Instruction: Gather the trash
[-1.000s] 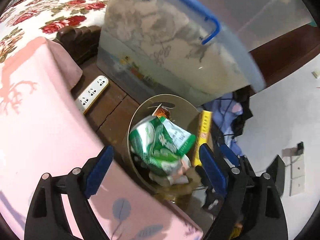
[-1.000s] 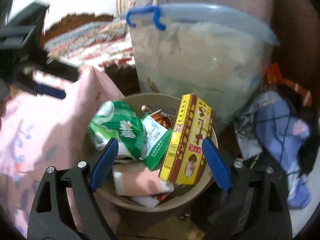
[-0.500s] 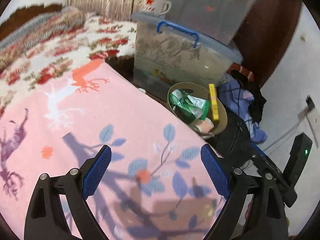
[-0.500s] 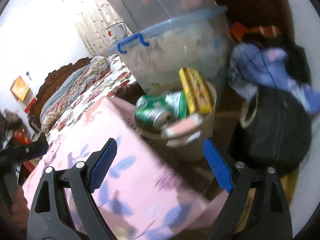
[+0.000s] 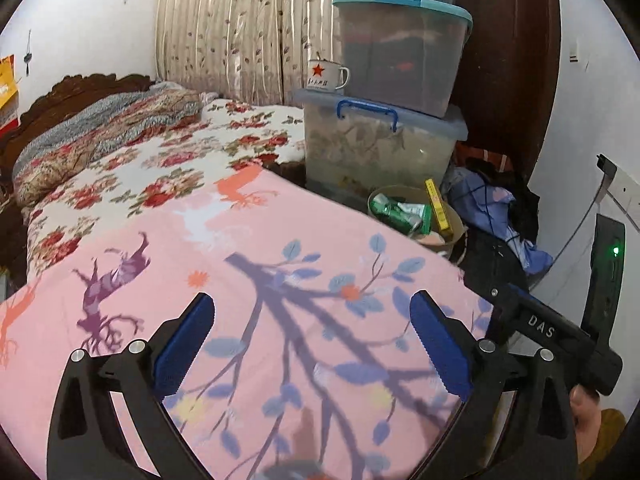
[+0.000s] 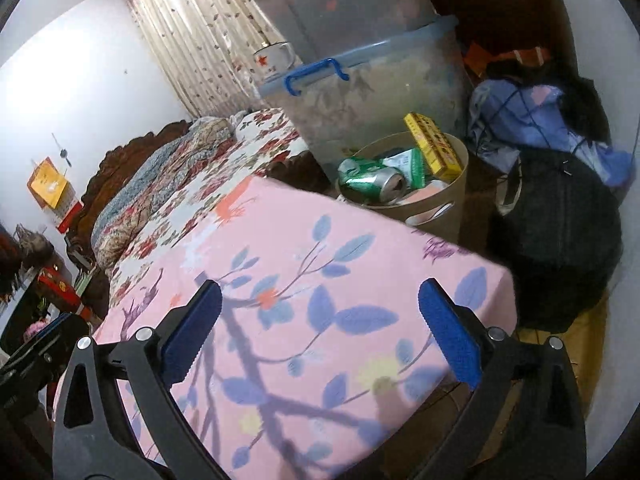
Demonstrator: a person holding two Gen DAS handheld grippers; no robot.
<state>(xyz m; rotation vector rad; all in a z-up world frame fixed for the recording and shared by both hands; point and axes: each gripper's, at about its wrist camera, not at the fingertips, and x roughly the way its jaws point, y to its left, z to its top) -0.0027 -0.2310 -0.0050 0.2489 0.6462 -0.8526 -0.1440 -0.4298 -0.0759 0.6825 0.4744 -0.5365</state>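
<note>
A tan round bin (image 5: 454,224) (image 6: 440,204) stands on the floor past the far corner of the bed. It holds a green can (image 6: 370,180) (image 5: 386,210), a green wrapper (image 6: 412,164), a yellow box (image 6: 434,148) (image 5: 438,210) standing on end and a pink packet (image 6: 430,192). My left gripper (image 5: 310,338) is open and empty, above the pink blanket (image 5: 248,280), well back from the bin. My right gripper (image 6: 318,326) is open and empty, also over the blanket (image 6: 304,304). The right gripper's body shows at the right in the left wrist view (image 5: 560,332).
Stacked clear storage boxes (image 5: 380,148) (image 6: 372,92) with a white star mug (image 5: 326,76) stand behind the bin. A black bag (image 6: 560,240) and blue clothes (image 6: 532,128) lie right of it. A floral bedspread (image 5: 160,160) covers the far bed. A white wall (image 5: 580,160) is at right.
Both grippers have pulled back and up from just over the bin to above the pink blanket. The bin now looks small and far. Both stay open and empty.
</note>
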